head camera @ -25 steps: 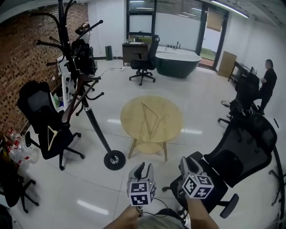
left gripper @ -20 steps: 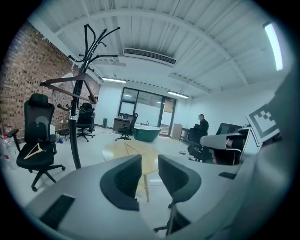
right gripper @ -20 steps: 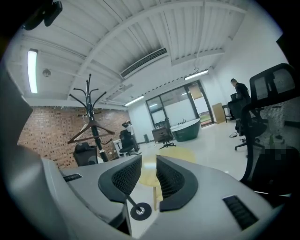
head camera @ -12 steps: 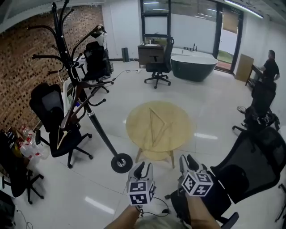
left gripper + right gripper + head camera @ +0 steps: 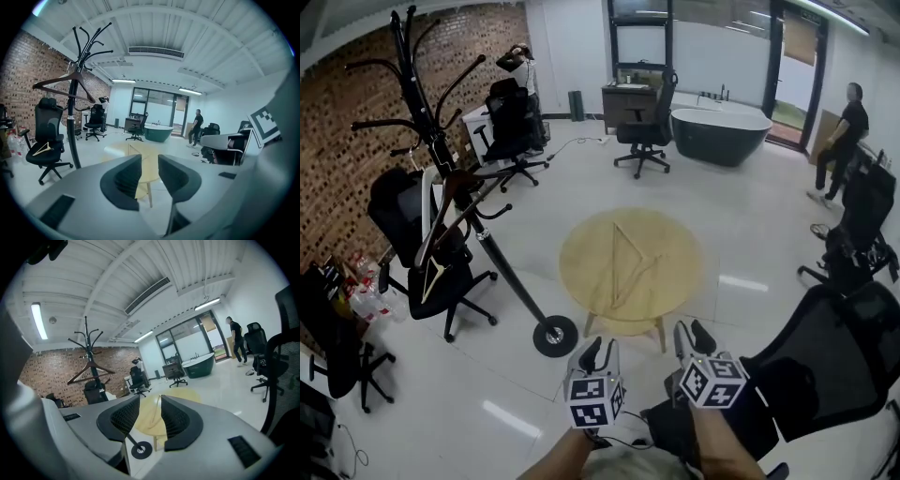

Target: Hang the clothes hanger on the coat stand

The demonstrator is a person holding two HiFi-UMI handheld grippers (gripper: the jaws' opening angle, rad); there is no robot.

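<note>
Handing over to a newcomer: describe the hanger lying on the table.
Find the round wooden table mid-floor. The pale wooden hanger lies flat on its top, unlike the dark hanger on the coat stand and a third hanger on a black chair.

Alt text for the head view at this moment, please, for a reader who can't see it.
The left claw and right claw, both open and empty, the right's jaws just opened wider, point at a round table where a pale hanger lies. At left a coat stand carries a dark hanger; a bathtub stands beyond.
</note>
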